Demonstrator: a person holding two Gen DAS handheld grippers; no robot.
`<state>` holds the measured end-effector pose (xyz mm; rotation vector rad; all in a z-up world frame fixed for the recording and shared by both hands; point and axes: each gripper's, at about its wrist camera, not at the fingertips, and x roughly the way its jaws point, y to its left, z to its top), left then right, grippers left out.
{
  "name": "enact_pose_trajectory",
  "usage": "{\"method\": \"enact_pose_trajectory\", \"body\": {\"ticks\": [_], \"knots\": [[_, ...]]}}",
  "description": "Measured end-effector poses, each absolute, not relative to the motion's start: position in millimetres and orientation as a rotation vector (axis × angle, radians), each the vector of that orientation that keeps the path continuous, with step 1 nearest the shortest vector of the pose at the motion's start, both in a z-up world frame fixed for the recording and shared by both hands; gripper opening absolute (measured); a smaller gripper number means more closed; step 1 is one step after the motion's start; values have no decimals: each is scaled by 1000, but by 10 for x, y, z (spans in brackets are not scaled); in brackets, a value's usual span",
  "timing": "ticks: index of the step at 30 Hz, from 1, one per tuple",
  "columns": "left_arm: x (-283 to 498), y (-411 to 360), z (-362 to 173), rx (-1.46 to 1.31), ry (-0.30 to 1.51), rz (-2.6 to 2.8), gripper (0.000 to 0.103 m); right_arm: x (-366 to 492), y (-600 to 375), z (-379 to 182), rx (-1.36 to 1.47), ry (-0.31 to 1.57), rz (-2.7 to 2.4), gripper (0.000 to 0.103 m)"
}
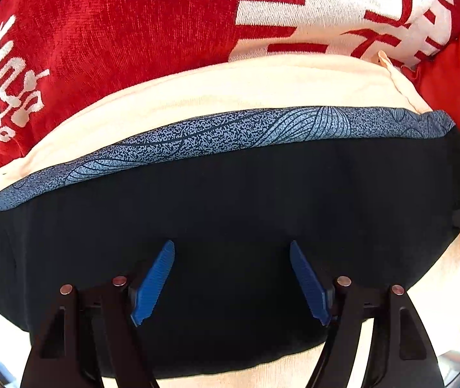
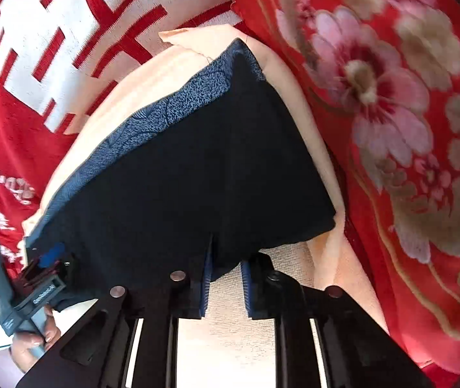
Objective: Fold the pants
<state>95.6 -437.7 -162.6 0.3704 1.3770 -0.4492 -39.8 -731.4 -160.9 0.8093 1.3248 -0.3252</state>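
Observation:
The pants (image 1: 246,194) are black with a speckled blue band (image 1: 230,129) along the far edge. They lie folded on a cream pillow (image 1: 197,90). My left gripper (image 1: 231,258) is open, its blue fingers (image 1: 155,278) spread wide just above the black cloth, holding nothing. In the right wrist view the pants (image 2: 181,177) show as a folded wedge. My right gripper (image 2: 226,278) has its blue pads (image 2: 205,278) close together at the near edge of the pants; cloth lies over the left pad, and a gap remains between the pads. The left gripper shows at the left of that view (image 2: 41,278).
A red cushion with white characters (image 1: 100,32) lies behind the pillow. A red floral blanket (image 2: 391,113) lies to the right. A person's hand (image 2: 33,339) holds the left gripper's handle.

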Motion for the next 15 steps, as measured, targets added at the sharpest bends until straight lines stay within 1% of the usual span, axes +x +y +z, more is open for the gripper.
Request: {"method": "enact_pose_trajectory", "body": {"ticks": [1,4,6,8,12,15], "knots": [[994,-4384,-1591,369,1387,-449,75,-410,-7336,-1556,815,1336,-338,32],[1122,-4328,-1451,338,1345,-438,75,-446,-7305,-1235,812,1289,-300,33],[1241,-4329,-1455,329,1333,-417,75,-313,-7187,-1074,701,1279,-260,33],[1396,-4354,-1519,310,1330,-377,75,-103,-7111,-1085,633,1279,-218,33],[1562,-4397,-1621,298,1312,-329,75,446,-7075,-1389,591,1295,-155,32],[1558,-4283,-1648,279,1322,-331,75,517,-7138,-1453,584,1320,-149,30]]}}
